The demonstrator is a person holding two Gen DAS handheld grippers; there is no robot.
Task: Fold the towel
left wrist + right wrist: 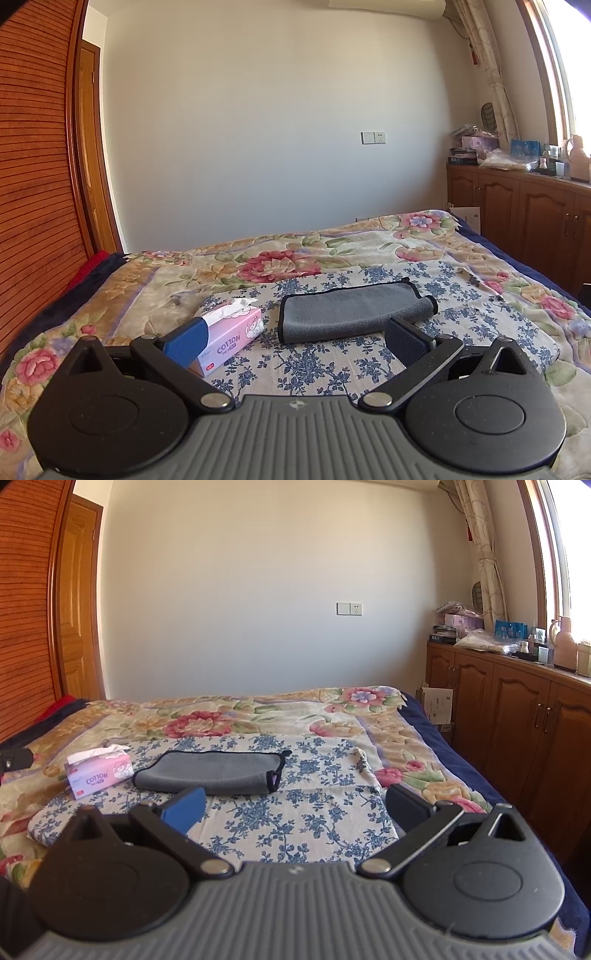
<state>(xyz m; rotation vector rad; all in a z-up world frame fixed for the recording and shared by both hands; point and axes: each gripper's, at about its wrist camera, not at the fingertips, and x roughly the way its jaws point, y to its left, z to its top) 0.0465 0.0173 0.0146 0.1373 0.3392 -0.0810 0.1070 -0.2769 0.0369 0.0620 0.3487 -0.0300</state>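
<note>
Partly hidden: towel (351,310) near edge | left jaws spread, empty

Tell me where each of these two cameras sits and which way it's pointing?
Left wrist: sits on the left gripper, looking forward over the bed at the towel straight ahead; its own open fingers show.
Right wrist: sits on the right gripper, facing the same wall, towel ahead-left; its open fingers show.
Both share the towel, tissue box, bed and cabinets.
</note>
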